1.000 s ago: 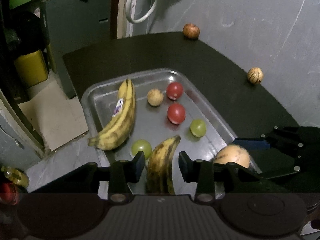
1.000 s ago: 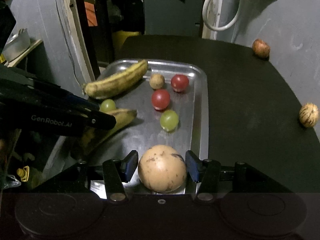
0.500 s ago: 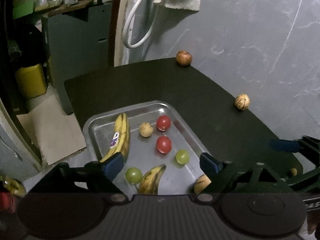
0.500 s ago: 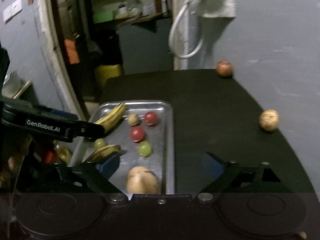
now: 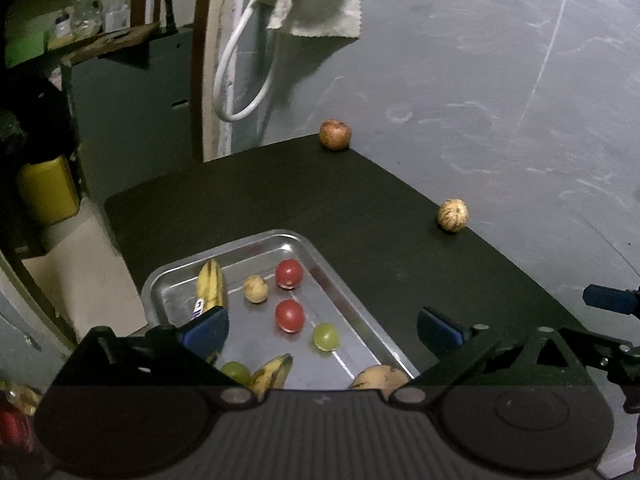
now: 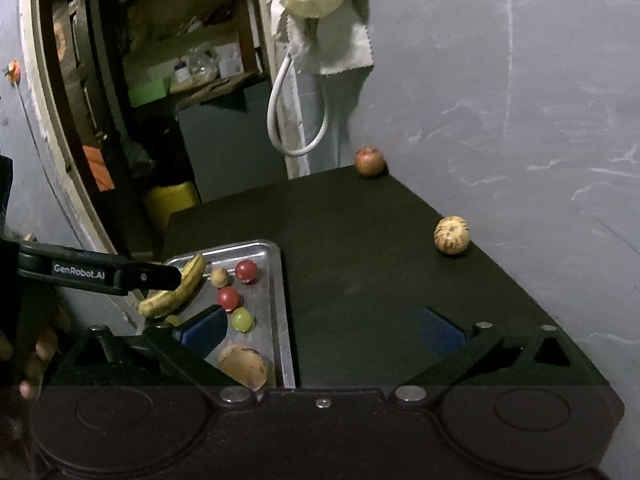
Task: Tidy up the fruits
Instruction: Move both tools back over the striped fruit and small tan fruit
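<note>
- Metal tray [image 5: 360,332] holds two bananas, two red, two green and two tan fruits, now below and behind both claws.
- Left claw [image 5: 322,326] and right claw [image 6: 322,330] have just opened wide, empty, having released a banana [image 5: 272,372] and a large tan fruit [image 6: 244,366].
- Ahead on the black table [image 6: 380,260], an apple [image 6: 370,161] and a striped fruit [image 6: 452,235] remain to collect.

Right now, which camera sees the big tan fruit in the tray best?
The right wrist view: the big tan fruit shows almost whole near the tray's front edge. In the left wrist view only its top peeks above the gripper body.
</note>
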